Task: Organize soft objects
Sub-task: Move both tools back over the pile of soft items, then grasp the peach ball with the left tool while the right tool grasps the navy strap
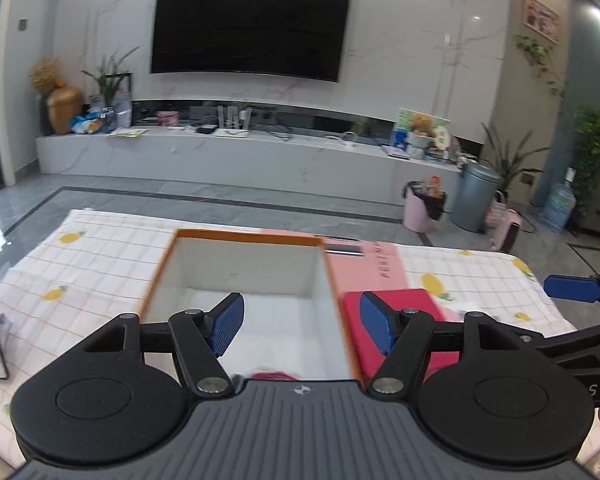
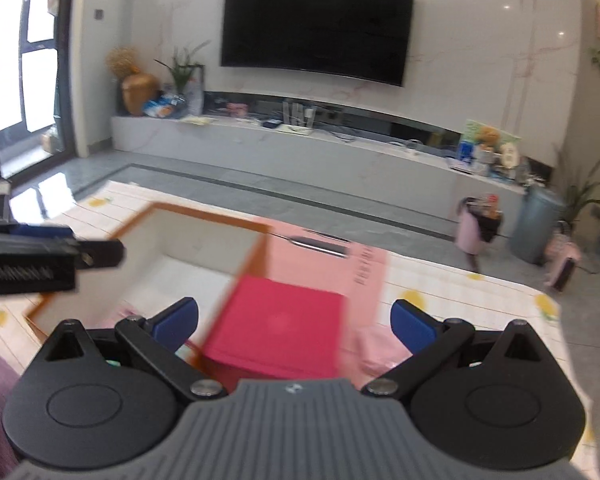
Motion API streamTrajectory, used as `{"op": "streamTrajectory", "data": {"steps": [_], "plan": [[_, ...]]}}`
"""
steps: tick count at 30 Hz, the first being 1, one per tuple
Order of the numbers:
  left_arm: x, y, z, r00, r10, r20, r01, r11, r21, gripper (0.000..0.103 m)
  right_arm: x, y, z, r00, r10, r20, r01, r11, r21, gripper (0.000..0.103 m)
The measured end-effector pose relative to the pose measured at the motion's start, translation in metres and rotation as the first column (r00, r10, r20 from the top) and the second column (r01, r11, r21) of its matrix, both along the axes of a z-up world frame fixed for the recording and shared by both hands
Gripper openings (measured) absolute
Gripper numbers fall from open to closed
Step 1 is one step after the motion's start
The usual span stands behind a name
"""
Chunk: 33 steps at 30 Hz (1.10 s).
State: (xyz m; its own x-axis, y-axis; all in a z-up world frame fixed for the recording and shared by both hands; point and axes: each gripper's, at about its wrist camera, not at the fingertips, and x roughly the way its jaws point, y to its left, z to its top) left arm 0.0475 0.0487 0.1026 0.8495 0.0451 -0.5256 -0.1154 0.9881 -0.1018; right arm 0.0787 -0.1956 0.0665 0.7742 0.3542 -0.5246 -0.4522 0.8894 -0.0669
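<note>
On the checked pineapple-print cloth (image 1: 80,264) sits an open orange-rimmed box (image 1: 244,276) with white inner walls; something soft and dark pink (image 1: 274,374) peeks from its near end, mostly hidden by the gripper body. Just right of the box lies a flat red case (image 2: 280,324) on a pale pink sheet (image 2: 328,264). Both the left gripper (image 1: 300,324) and the right gripper (image 2: 296,324) hover above, fingers apart, holding nothing. Beyond, a dark television (image 1: 252,24) hangs over a long marble shelf (image 1: 220,152)
</note>
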Motion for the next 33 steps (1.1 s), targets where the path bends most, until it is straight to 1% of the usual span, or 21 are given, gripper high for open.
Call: {"op": "streamTrajectory", "data": {"steps": [3, 4, 6, 9, 12, 14, 15, 16, 19, 23, 25, 27, 29, 31, 33], "plan": [[0.000, -0.019, -0.004, 0.999, -0.040, 0.004, 0.040, 0.999, -0.010, 0.078, -0.004, -0.034, -0.011, 0.997, -0.067, 0.042, 0.068, 0.997, -0.023, 0.100], [0.000, -0.025, -0.006, 0.999, -0.034, 0.015, 0.034, 0.999, -0.028, 0.078, -0.004, -0.045, -0.017, 0.996, -0.080, 0.043, 0.082, 0.996, -0.042, 0.100], [-0.002, -0.037, -0.014, 0.999, -0.024, 0.024, 0.025, 0.998, -0.062, 0.078, -0.005, -0.063, -0.028, 0.995, -0.087, 0.041, 0.090, 0.992, -0.092, 0.100], [0.001, -0.058, -0.029, 0.996, -0.085, 0.007, 0.085, 0.994, -0.061, 0.078, -0.006, -0.086, -0.047, 0.995, -0.084, 0.050, 0.092, 0.978, -0.186, 0.100], [0.000, -0.079, -0.046, 0.991, -0.134, 0.003, 0.134, 0.990, -0.049, 0.079, -0.004, -0.104, -0.069, 0.997, -0.079, 0.018, 0.081, 0.966, -0.247, 0.100], [0.001, -0.094, -0.057, 0.984, -0.179, 0.004, 0.179, 0.983, -0.039, 0.079, 0.000, -0.116, -0.082, 0.996, -0.090, -0.026, 0.081, 0.967, -0.241, 0.099], [0.002, -0.103, -0.064, 0.977, -0.211, -0.007, 0.211, 0.977, -0.024, 0.079, 0.005, -0.120, -0.089, 0.994, -0.102, -0.047, 0.088, 0.968, -0.236, 0.096], [0.004, -0.112, -0.071, 0.970, -0.244, -0.019, 0.244, 0.970, -0.006, 0.079, 0.007, -0.124, -0.095, 0.992, -0.110, -0.069, 0.092, 0.968, -0.232, 0.092], [0.004, -0.134, -0.092, 0.945, -0.326, -0.041, 0.327, 0.944, 0.036, 0.079, 0.019, -0.130, -0.112, 0.981, -0.130, -0.146, 0.093, 0.967, -0.236, 0.091], [-0.001, -0.157, -0.113, 0.905, -0.424, -0.050, 0.426, 0.903, 0.052, 0.079, 0.035, -0.138, -0.130, 0.950, -0.157, -0.270, 0.105, 0.975, -0.196, 0.091], [-0.003, -0.166, -0.123, 0.880, -0.469, -0.079, 0.474, 0.878, 0.069, 0.079, 0.045, -0.140, -0.140, 0.932, -0.170, -0.320, 0.111, 0.974, -0.196, 0.091], [-0.004, -0.173, -0.131, 0.851, -0.518, -0.085, 0.523, 0.849, 0.072, 0.079, 0.053, -0.138, -0.153, 0.915, -0.204, -0.349, 0.123, 0.963, -0.241, 0.090], [-0.005, -0.178, -0.138, 0.818, -0.570, -0.079, 0.575, 0.814, 0.079, 0.079, 0.058, -0.137, -0.160, 0.906, -0.232, -0.355, 0.136, 0.951, -0.277, 0.090], [-0.005, -0.183, -0.145, 0.786, -0.612, -0.085, 0.618, 0.780, 0.096, 0.079, 0.063, -0.141, -0.165, 0.898, -0.253, -0.360, 0.159, 0.950, -0.270, 0.090], [-0.004, -0.190, -0.153, 0.766, -0.635, -0.100, 0.643, 0.757, 0.117, 0.079, 0.070, -0.147, -0.169, 0.885, -0.268, -0.382, 0.175, 0.949, -0.262, 0.090]]}}
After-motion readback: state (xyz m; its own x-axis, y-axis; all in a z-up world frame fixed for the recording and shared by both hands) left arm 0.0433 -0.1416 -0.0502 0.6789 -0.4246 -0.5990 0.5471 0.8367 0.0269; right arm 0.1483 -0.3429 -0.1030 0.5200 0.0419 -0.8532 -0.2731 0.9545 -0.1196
